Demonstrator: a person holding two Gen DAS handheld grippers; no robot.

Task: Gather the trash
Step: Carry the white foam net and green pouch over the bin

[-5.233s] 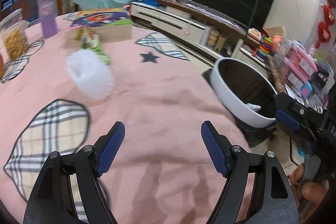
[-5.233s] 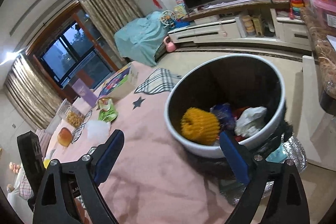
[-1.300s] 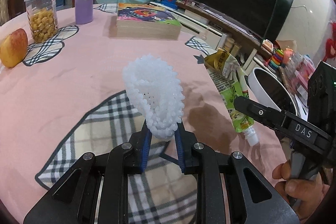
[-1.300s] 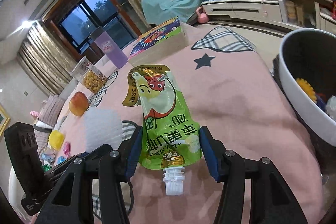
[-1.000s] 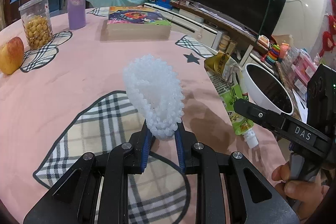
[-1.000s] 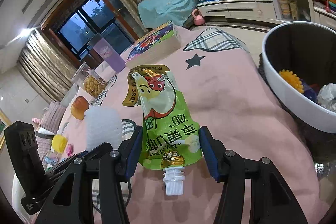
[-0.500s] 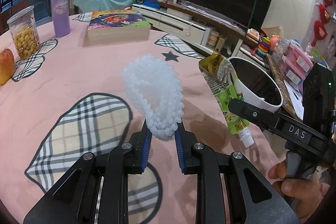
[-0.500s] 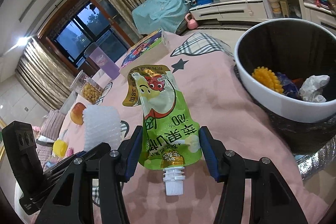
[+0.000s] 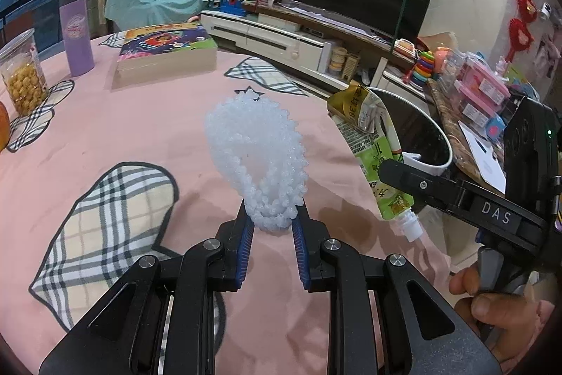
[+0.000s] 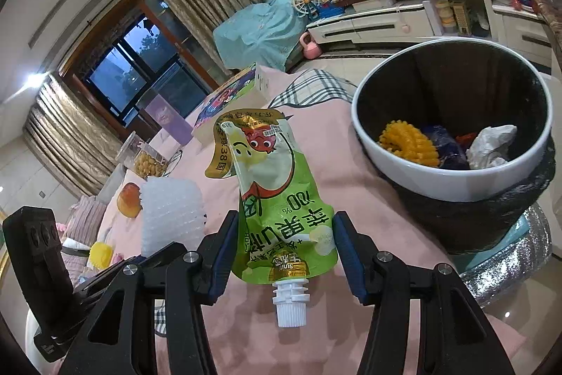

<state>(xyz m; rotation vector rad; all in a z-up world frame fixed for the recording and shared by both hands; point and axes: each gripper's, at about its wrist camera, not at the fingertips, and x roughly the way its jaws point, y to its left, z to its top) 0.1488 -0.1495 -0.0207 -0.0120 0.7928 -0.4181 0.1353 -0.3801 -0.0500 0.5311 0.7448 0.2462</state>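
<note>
My left gripper (image 9: 271, 227) is shut on a white foam fruit net (image 9: 256, 160) and holds it above the pink tablecloth. My right gripper (image 10: 284, 241) is shut on a green juice pouch (image 10: 277, 195), spout down; the pouch also shows in the left wrist view (image 9: 376, 157). The white trash bin (image 10: 414, 171) with a black liner stands off the table's right edge, close to the pouch. It holds a yellow foam net (image 10: 407, 143), a crumpled white tissue (image 10: 490, 146) and dark wrappers. The bin also shows in the left wrist view (image 9: 437, 166).
On the table (image 9: 123, 129) are a book (image 9: 165, 53), a purple tumbler (image 9: 75, 30), a jar of yellow snacks (image 9: 21, 72) and an apple (image 10: 128, 199). A TV stand (image 9: 281, 37) and toy shelves stand beyond the table.
Both grippers closed on their items, lifted them, and have moved right toward the bin, which now looks larger and nearer in the right wrist view.
</note>
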